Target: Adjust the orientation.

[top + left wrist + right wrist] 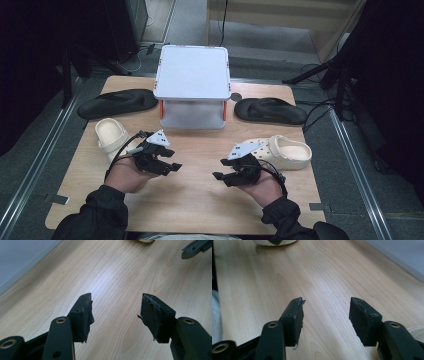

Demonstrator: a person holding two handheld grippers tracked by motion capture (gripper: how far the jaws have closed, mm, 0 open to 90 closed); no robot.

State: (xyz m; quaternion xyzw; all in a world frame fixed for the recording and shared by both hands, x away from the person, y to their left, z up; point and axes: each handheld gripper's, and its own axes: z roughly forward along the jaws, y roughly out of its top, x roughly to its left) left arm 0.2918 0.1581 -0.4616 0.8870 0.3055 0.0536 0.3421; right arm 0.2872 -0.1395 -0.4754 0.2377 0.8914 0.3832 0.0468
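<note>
Both the left gripper (172, 166) and the right gripper (218, 176) gape wide, empty. Nearest them lie two cream moulded foam clogs: the left clog (111, 136) and the right clog (282, 151). They are probably light and springy; grip a heel rim.

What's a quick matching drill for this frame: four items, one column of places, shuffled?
Things:
1. cream clog
2. second cream clog
3. black sandal
4. white rack

Places:
A. back centre of the table
B. just beyond the right gripper
C. far left edge, behind a clog
D. just beyond the left gripper

Pairs: 1-D, 2-B, 3-C, 4-A
</note>
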